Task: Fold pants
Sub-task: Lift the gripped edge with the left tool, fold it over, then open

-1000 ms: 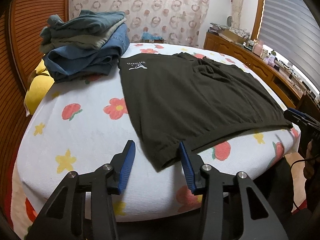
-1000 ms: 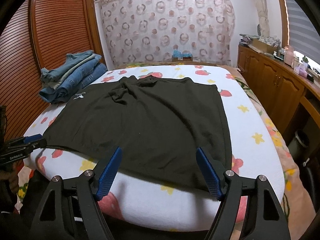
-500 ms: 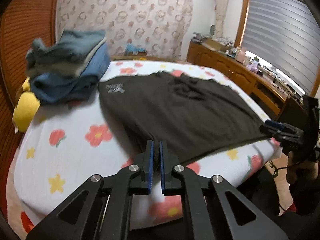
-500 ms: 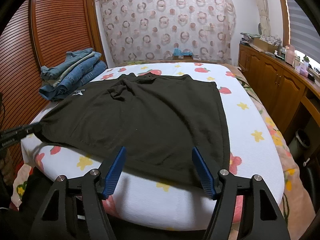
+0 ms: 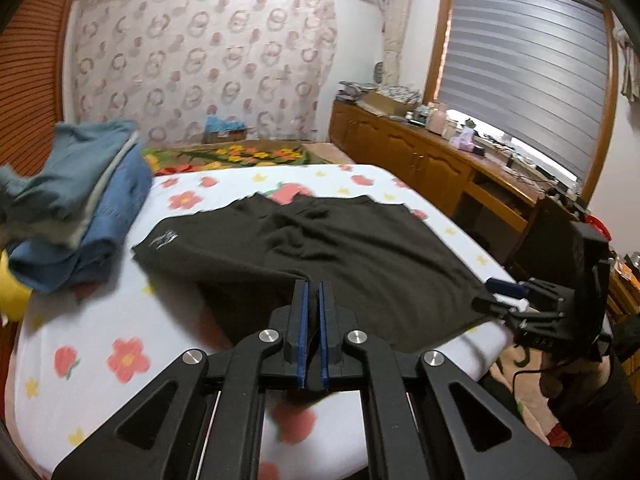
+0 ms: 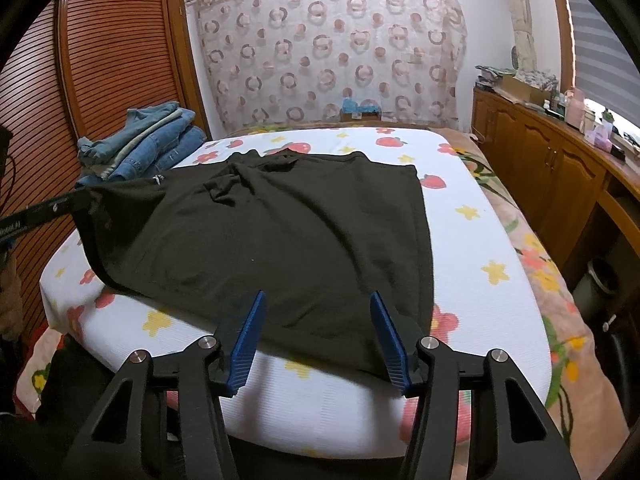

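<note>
- The dark pants [image 6: 280,232] lie spread flat across the bed [image 6: 492,240], with one short edge at the near side of the bed and the other towards the curtain; a stack of folded jeans [image 6: 156,140] sits well apart at the far left corner
- The left gripper [image 5: 311,312] has its fingers pressed together on the near left corner of the pants; in the right wrist view that corner is lifted off the bed and drawn out to the left, the cloth hanging taut from the tips
- The right gripper [image 6: 316,336] sits at the near right part of the same edge; its fingers [image 6: 248,336] are spread and closing, with the hem lying between them, the pads not yet pressing on it
- What the coming move turns on: the hem runs crosswise between the two grippers, and the free far edge lies straight ahead of both; so, as I judge it, once the right side pinches, both corners can be carried forward together over the cloth
- Risk: the left corner is raised while the right is still down, so the edge may skew
</note>
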`<state>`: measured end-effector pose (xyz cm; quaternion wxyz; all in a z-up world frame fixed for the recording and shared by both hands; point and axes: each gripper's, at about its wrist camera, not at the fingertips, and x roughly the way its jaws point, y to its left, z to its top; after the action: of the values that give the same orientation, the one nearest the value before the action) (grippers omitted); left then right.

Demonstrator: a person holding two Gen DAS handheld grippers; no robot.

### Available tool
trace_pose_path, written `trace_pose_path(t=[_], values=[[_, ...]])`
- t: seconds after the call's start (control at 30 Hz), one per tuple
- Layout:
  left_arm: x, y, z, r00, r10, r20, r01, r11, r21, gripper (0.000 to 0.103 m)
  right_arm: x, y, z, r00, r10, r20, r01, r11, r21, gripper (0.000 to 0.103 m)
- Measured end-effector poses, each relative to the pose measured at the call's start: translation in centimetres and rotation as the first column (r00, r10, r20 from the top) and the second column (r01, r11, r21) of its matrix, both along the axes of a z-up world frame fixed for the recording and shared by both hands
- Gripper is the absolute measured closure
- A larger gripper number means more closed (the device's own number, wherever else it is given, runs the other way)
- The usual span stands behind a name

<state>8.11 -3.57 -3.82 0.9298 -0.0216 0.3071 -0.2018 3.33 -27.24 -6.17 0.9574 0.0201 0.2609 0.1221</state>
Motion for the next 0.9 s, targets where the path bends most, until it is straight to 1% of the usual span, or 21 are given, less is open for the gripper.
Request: trace_pose_path(t=[0.27, 0.43, 0.57, 0.67, 0.9], values=[[1.4, -4.1, 1.9, 0.996, -0.089, 0.029, 0.089, 0.996, 0.004, 0.097, -0.6, -0.6, 0.2, 1.0, -0.003, 0.007, 0.003, 1.0, 0.004, 0.049], [1.4, -6.6, 3.3, 0.988, -0.145, 0.049, 0.145, 0.989, 0.005, 0.097, -0.7, -0.7, 0.4, 1.0, -0.011, 0.009, 0.011, 1.0, 0.01, 0.049], [1.3, -7.8, 3.9, 0.984, -0.173, 0.051, 0.173, 0.985, 0.0, 0.097, -1.1, -0.8, 0.4, 1.0, -0.015, 0.013, 0.015, 1.0, 0.014, 0.049], [1.5, -8.6, 3.7, 0.983, -0.177, 0.044, 0.177, 0.984, 0.012, 0.097, -1.2, -0.9, 0.4, 1.0, -0.016, 0.013, 0.016, 1.0, 0.016, 0.049], [1.6, -9.0, 3.2, 0.986, -0.166, 0.026, 0.165, 0.986, 0.038, 0.097, -1.0, -0.8, 0.4, 1.0, -0.019, 0.01, 0.019, 1.0, 0.02, 0.049]])
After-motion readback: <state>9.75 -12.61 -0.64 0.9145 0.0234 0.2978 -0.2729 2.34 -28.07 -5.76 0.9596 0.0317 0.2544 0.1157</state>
